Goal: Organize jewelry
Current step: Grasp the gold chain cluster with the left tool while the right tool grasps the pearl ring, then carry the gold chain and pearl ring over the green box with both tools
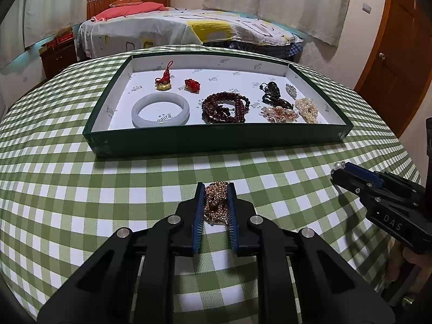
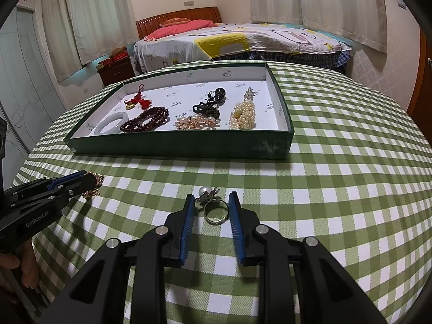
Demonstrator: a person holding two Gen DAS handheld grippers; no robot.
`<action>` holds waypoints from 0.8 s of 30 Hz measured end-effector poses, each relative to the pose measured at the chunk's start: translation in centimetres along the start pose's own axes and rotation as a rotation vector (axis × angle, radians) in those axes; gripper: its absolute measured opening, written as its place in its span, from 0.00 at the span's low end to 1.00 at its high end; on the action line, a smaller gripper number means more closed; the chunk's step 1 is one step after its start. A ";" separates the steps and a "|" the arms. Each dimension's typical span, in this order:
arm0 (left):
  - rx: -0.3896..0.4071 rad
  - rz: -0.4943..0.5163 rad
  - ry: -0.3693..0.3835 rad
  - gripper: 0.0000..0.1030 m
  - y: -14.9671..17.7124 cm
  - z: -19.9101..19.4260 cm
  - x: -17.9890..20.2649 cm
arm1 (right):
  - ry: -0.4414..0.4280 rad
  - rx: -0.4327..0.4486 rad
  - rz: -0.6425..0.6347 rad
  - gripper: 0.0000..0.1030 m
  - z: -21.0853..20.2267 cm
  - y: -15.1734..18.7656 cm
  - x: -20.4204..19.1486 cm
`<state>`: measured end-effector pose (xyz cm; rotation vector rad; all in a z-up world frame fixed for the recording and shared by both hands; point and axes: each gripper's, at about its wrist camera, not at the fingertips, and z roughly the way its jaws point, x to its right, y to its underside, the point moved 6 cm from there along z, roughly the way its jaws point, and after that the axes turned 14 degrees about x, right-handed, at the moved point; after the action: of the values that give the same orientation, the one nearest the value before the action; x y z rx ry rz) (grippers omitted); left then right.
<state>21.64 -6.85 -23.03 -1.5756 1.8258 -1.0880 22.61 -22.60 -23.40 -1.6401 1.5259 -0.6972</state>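
The left gripper (image 1: 216, 202) pinches a gold rhinestone chain (image 1: 215, 202) on the green checked worktop (image 1: 81, 189). The right gripper (image 2: 212, 208) brackets a pearl ring (image 2: 213, 205), contact unclear. Lift gently toward the green tray (image 1: 216, 139) at twelve o'clock.

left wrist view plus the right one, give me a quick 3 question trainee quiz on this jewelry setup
1. True or false: the left tongs are shut on the gold chain.
2. Which lies between the right tongs? A) bangle B) pearl ring C) red charm
3. Fill in: the white bangle lies inside the green ____.

Key: 1 true. 2 B, the pearl ring, on the cloth. 3 tray.
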 end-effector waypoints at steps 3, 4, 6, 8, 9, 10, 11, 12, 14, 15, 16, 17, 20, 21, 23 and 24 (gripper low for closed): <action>0.005 0.001 0.002 0.14 0.0 -0.1 0.1 | 0.000 0.000 0.000 0.26 0.0 0.0 0.0; 0.006 -0.002 0.002 0.14 0.0 -0.2 0.1 | 0.000 0.000 0.000 0.26 0.0 0.0 0.0; 0.007 -0.005 0.004 0.14 0.0 -0.3 0.0 | 0.000 0.000 0.002 0.26 0.0 0.1 0.0; 0.008 -0.001 0.005 0.13 0.0 -0.4 0.1 | 0.000 0.002 0.003 0.26 0.0 0.0 -0.2; 0.010 0.002 0.005 0.13 -0.1 -0.4 0.1 | 0.000 0.001 0.002 0.26 0.0 0.0 -0.1; 0.012 0.006 0.006 0.12 -0.1 -0.5 0.2 | 0.000 0.001 0.002 0.26 0.0 0.0 -0.1; 0.013 0.007 0.007 0.12 -0.1 -0.6 0.3 | 0.000 0.002 0.002 0.26 -0.1 0.0 0.0; 0.015 0.009 0.007 0.12 -0.2 -0.7 0.3 | 0.000 0.005 0.003 0.26 -0.1 -0.1 -0.1; 0.021 0.013 0.007 0.12 -0.3 -0.9 0.4 | 0.000 0.007 0.004 0.26 0.0 -0.1 -0.2; 0.022 0.015 0.007 0.12 -0.4 -0.9 0.4 | 0.001 0.008 0.004 0.26 0.0 -0.1 -0.3; 0.024 0.017 0.007 0.12 -0.4 -1.0 0.4 | 0.000 0.010 0.005 0.26 -0.1 -0.2 -0.2; 0.027 0.019 0.006 0.12 -0.5 -1.1 0.4 | 0.000 0.012 0.006 0.26 -0.1 -0.2 -0.3; 0.032 0.023 0.003 0.12 -0.7 -1.3 0.4 | -0.002 0.017 0.008 0.26 -0.2 -0.4 -0.5; 0.035 0.024 0.001 0.12 -0.7 -1.3 0.4 | -0.002 0.019 0.008 0.26 -0.2 -0.4 -0.5; 0.040 0.026 -0.002 0.12 -0.8 -1.4 0.3 | -0.003 0.021 0.008 0.26 -0.3 -0.5 -0.5; 0.043 0.028 -0.004 0.12 -0.9 -1.5 0.3 | -0.004 0.023 0.009 0.26 -0.4 -0.5 -0.5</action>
<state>20.91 -6.82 -21.39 -1.5215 1.8043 -1.1033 22.45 -22.21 -22.72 -1.6158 1.5161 -0.7041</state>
